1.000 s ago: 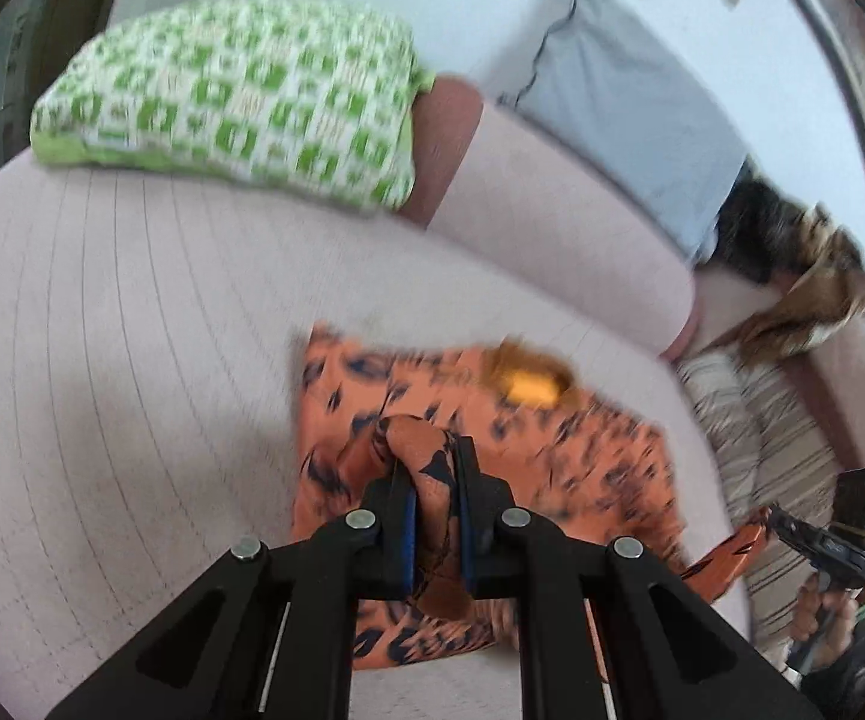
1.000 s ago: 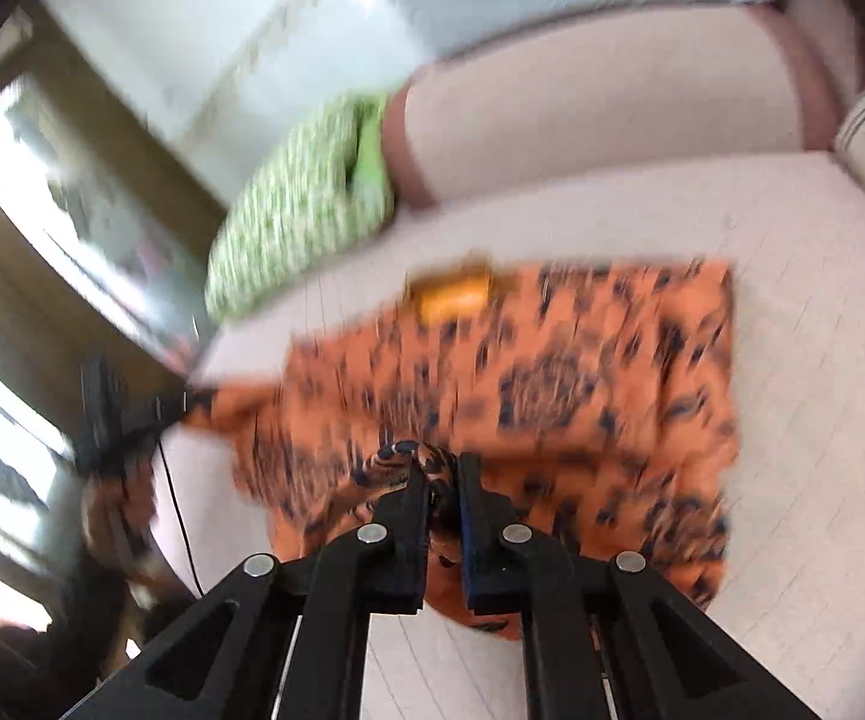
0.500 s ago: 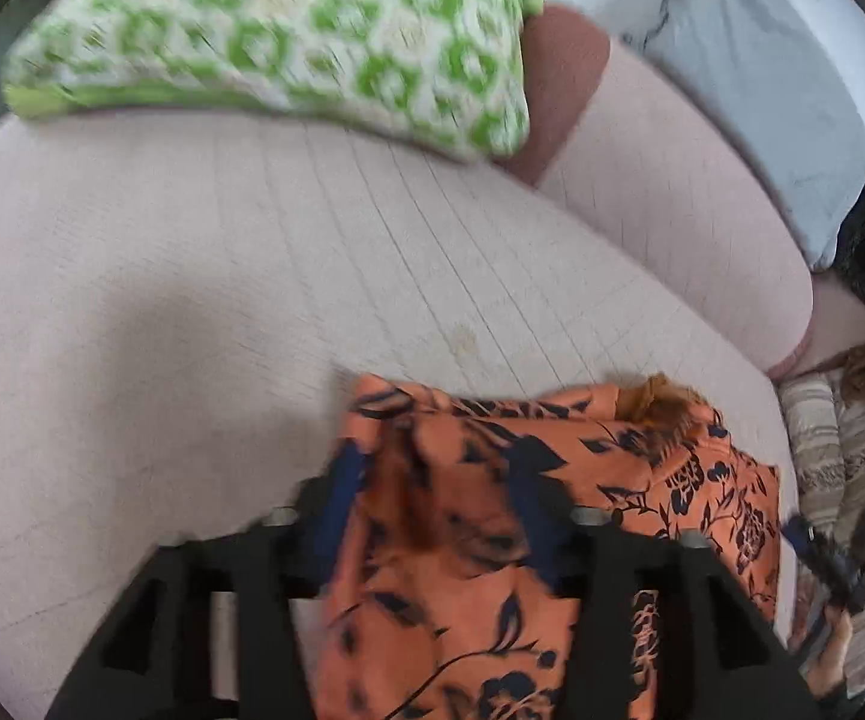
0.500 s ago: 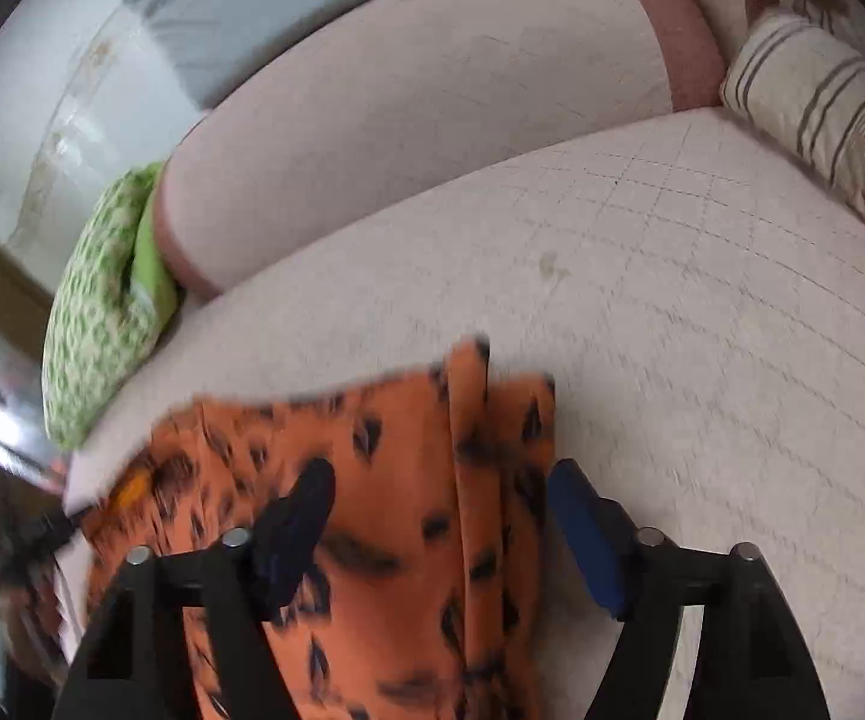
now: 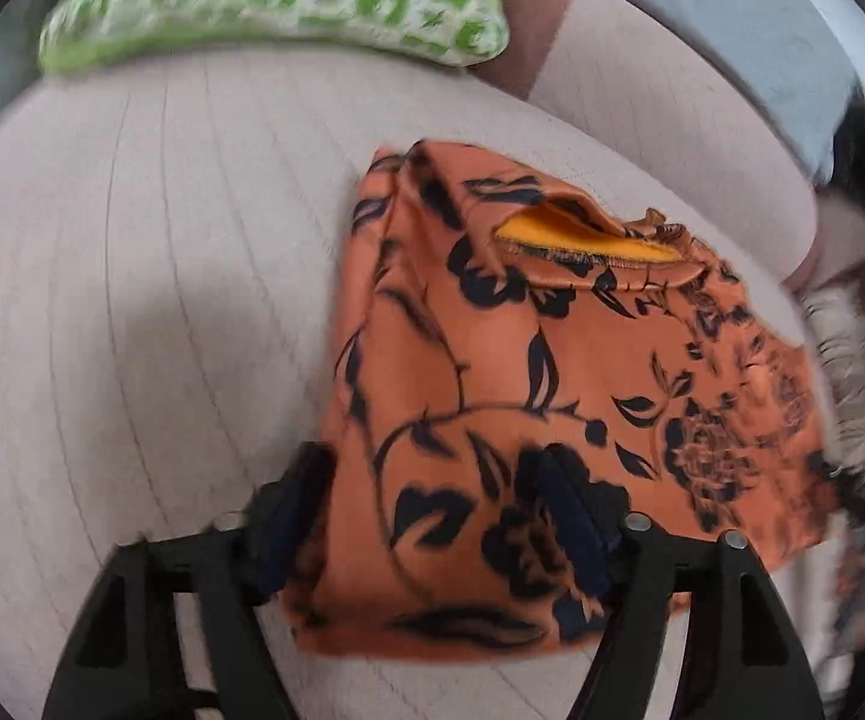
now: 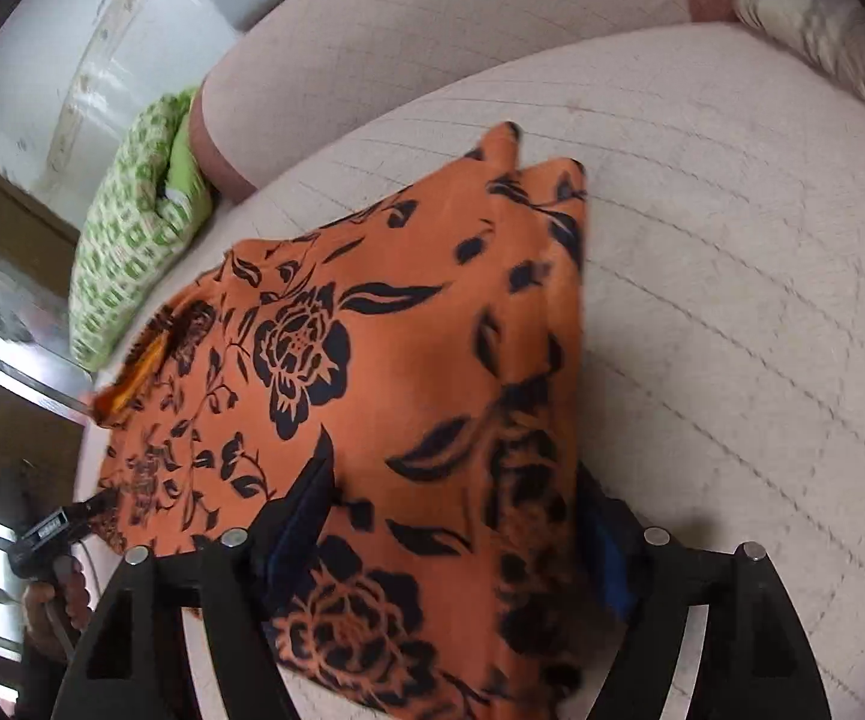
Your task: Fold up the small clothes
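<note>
Orange garment (image 5: 552,360) with black flower print: folded, lying flat on pale quilted sofa seat (image 5: 132,330), toward the front edge. Yellow-orange inner lining (image 5: 576,237) exposed at an opening along the far edge of the garment in the left wrist view; same lining seen at the left edge in the right wrist view (image 6: 138,369). Left gripper (image 5: 438,516): spread wide, one blue-padded finger at the garment's left border, the other overlapped by cloth, near fold of fabric between them, nothing pinched. Right gripper (image 6: 462,540): likewise spread wide, fingers set on either side of the garment's (image 6: 402,360) near right portion, cloth lying loose across the gap, not clamped. Contact between finger pads and cloth: cannot tell, owing to blur. Green-and-white patterned cushion (image 5: 276,0): at the far left of the seat, against the pink backrest (image 5: 642,114), well apart from the garment. Same cushion (image 6: 132,240) at the left in the right wrist view. Striped cushion (image 6: 816,18): at the far right end of the seat. Grey-blue cloth (image 5: 750,18): draped over the backrest top. Left gripper also visible at lower left of the right wrist view (image 6: 81,513), tips touching the garment's left corner.
</note>
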Demonstrator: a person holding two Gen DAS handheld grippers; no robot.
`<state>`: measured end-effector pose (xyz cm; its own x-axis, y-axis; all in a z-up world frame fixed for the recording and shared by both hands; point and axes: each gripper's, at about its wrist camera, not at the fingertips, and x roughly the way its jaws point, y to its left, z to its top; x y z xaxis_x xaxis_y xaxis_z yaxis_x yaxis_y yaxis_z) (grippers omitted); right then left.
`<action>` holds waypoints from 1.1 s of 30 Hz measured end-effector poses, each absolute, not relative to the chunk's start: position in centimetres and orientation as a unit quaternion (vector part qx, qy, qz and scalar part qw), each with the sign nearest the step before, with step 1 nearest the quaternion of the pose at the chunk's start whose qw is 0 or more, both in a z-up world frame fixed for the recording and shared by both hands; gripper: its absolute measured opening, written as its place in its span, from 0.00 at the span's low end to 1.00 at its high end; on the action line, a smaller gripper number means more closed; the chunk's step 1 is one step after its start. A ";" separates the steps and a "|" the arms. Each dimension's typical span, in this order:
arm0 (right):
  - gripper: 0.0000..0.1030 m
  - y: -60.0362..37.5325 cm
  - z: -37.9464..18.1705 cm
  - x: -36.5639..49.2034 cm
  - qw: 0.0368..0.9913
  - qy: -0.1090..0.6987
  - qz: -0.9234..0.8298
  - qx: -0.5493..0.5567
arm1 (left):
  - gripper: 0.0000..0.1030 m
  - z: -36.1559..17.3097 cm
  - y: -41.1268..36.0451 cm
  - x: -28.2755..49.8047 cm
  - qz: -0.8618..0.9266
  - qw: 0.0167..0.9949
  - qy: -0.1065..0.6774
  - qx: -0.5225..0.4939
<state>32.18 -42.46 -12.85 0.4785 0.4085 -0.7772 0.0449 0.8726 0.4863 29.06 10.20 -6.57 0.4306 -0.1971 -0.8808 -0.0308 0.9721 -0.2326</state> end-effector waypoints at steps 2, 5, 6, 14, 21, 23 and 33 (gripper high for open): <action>0.25 -41.7 -13.2 32.9 0.812 0.518 0.120 0.240 | 0.13 -6.4 10.0 30.2 -0.049 0.829 0.545 -0.116; 0.22 -41.3 -12.2 32.9 0.810 0.525 0.112 0.237 | 0.12 -5.1 10.8 31.3 -0.041 0.820 0.550 -0.155; 0.21 -41.3 -11.3 32.5 0.811 0.516 0.115 0.249 | 0.11 -3.9 10.9 31.0 -0.043 0.825 0.540 -0.158; 0.21 -40.0 -2.1 21.9 0.837 0.481 0.165 0.200 | 0.12 1.9 11.6 19.3 -0.082 0.847 0.506 -0.142; 0.67 -41.6 -12.8 11.4 0.808 0.548 0.110 0.187 | 0.29 -6.5 14.3 15.4 -0.072 0.809 0.549 -0.199; 0.68 -42.1 -11.5 10.5 0.817 0.531 0.108 0.197 | 0.40 -4.9 14.7 16.0 -0.056 0.825 0.529 -0.189; 0.69 -43.5 -9.4 15.4 0.849 0.474 0.073 0.224 | 0.45 -5.1 10.4 17.4 -0.074 0.835 0.532 -0.118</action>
<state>15.41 -43.48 -9.37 0.5409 0.3355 -0.7713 0.0879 0.8894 0.4486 17.44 10.38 -5.10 0.4234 -0.2489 -0.8711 -0.0015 0.9613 -0.2754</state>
